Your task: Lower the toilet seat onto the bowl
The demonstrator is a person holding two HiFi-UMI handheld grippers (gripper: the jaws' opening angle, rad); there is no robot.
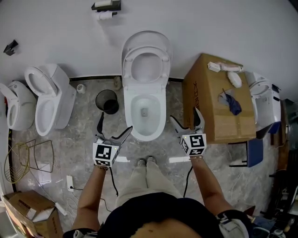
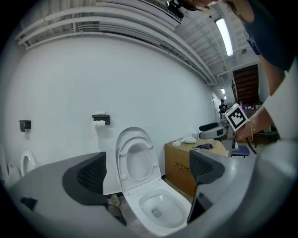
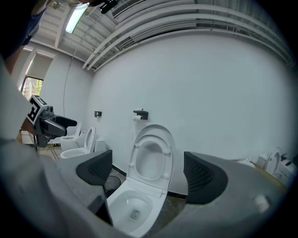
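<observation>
I'm standing square in front of the toilet bowl (image 1: 145, 111), my feet (image 1: 145, 162) just short of its front edge. The toilet seat (image 1: 146, 85) stands upright behind the bowl, against the lid and the wall. Higher on that wall sits the paper holder (image 1: 106, 7). My left hand-held gripper (image 1: 114, 125) hovers at the bowl's front left and my right hand-held gripper (image 1: 185, 116) at its front right, both apart from it. On the floor just left of the bowl is a bin (image 1: 107, 101). Further left, two more toilets (image 1: 49, 100) stand side by side. Right of the bowl stands a cardboard box (image 1: 212, 100) with small items (image 1: 226, 67) on top, and another toilet (image 1: 263, 100) beyond it.
</observation>
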